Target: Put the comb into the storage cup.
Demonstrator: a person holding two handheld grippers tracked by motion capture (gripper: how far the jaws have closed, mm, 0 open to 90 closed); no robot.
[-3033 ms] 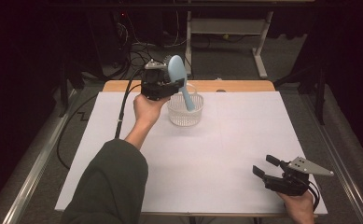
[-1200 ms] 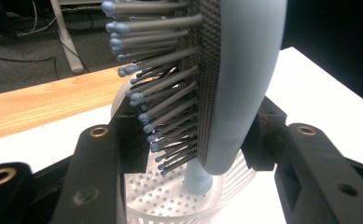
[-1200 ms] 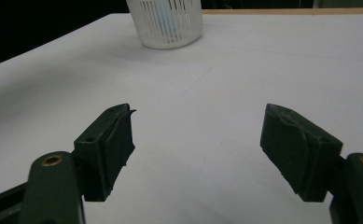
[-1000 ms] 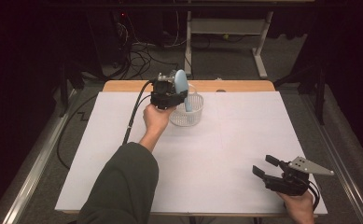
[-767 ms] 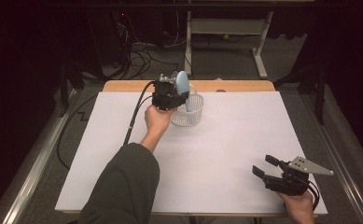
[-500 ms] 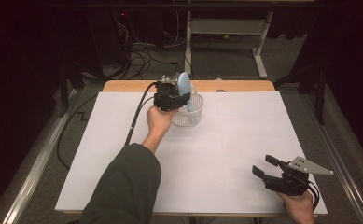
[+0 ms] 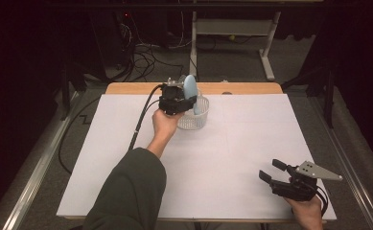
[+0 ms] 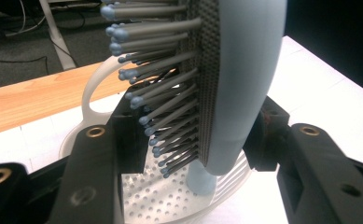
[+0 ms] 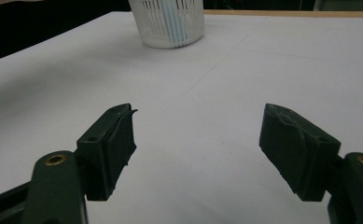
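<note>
Your left hand-held gripper (image 7: 186, 99) pinches the pale blue bristled hairbrush (image 8: 235, 88), handle inside the white perforated plastic basket (image 7: 196, 115); your right hand-held gripper (image 7: 270, 171) rests spread.

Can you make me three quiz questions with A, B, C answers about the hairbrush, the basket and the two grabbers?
1. Where is the handle end of the hairbrush?
A. Down inside the white basket
B. Flat on the table
C. On the floor

2. What colour is the back of the hairbrush?
A. Red
B. Light blue
C. Yellow

3. What is the right gripper doing?
A. Squeezing the basket
B. Holding a cup
C. Open, holding nothing

Answers:
1. A, since the left gripper view shows the handle going down into the basket with the holes in its bottom.
2. B, since the smooth back is pale blue in the left gripper view and the high view.
3. C, since its jaws stand wide apart over bare table, while the left gripper is shut on the hairbrush.
</note>
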